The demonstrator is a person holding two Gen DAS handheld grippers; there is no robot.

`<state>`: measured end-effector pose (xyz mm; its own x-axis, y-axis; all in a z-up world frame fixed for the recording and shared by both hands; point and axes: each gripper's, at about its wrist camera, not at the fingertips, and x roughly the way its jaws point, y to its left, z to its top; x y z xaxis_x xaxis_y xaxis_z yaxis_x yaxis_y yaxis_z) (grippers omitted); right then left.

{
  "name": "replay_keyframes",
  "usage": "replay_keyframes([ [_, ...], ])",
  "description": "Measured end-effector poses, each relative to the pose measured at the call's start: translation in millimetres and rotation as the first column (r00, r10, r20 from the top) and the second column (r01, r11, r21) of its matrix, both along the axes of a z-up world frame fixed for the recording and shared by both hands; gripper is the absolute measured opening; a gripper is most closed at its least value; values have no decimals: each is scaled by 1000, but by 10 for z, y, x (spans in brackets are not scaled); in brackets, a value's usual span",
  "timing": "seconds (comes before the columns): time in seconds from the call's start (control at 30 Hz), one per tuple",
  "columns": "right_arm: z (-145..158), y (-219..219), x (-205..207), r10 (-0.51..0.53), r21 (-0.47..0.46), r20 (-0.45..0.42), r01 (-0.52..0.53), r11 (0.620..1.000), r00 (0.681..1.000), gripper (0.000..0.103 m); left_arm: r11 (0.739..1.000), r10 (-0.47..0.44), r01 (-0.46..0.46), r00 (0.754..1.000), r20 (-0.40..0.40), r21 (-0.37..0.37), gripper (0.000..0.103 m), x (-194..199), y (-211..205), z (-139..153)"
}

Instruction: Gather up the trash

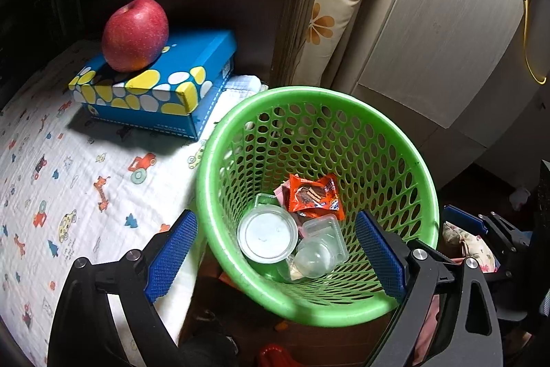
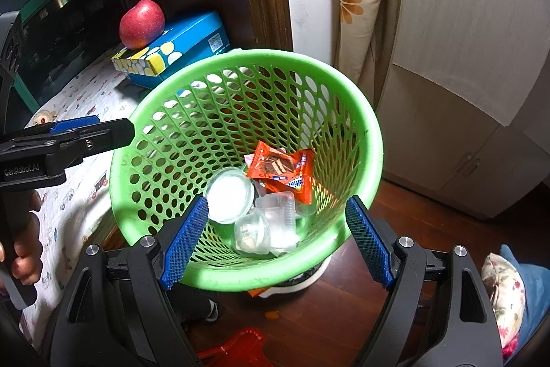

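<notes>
Now, left wrist view: the left gripper [image 1: 275, 253] hangs over the green basket [image 1: 426, 181], jaws wide apart and nothing between the pads.
Basket contents: an orange snack wrapper [image 1: 314, 195], a round clear lid [image 1: 267, 234] and a clear plastic tray [image 1: 323, 241] lie on the bottom.
Basket place: it stands on the floor, touching the near right edge of the patterned cloth [image 1: 86, 181].
Far end of the cloth: a blue box [image 1: 185, 81] with a red apple [image 1: 135, 35] on top; neither looks like trash.
Over to the right wrist view: the right gripper [image 2: 276, 239] also hovers above the basket [image 2: 373, 140], jaws spread, empty.
Same load: wrapper [image 2: 282, 171], lid [image 2: 229, 195], tray [image 2: 278, 208].
Left of frame: the other gripper, held by a hand [image 2: 25, 236], reaches in level with the basket rim.
Floor: an orange scrap [image 2: 273, 314] and a red plastic piece [image 2: 237, 346] lie near the basket's foot.
Step in hand: likely a drop just done, or a check of the basket; the cloth shows no loose trash.
Next move: probably scan the floor, reach low for any scrap, close on it, carry it over the rim.
</notes>
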<state>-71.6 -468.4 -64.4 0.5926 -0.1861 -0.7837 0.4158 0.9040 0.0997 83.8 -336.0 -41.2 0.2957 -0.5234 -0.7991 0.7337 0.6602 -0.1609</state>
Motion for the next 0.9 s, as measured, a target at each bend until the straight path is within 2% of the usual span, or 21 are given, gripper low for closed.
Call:
replay_keyframes([
  [0.5, 123, 352, 216, 70, 3, 29, -70, 998, 997, 83, 988, 150, -151, 985, 88, 5, 95, 78, 738, 181],
  [0.53, 134, 384, 236, 77, 2, 32, -77, 997, 997, 87, 985, 169, -170, 981, 91, 4, 95, 93, 812, 196],
  [0.9, 241, 819, 500, 174, -8, 55, -174, 985, 983, 88, 941, 334, -337, 933, 135, -2, 96, 156, 1605, 284],
])
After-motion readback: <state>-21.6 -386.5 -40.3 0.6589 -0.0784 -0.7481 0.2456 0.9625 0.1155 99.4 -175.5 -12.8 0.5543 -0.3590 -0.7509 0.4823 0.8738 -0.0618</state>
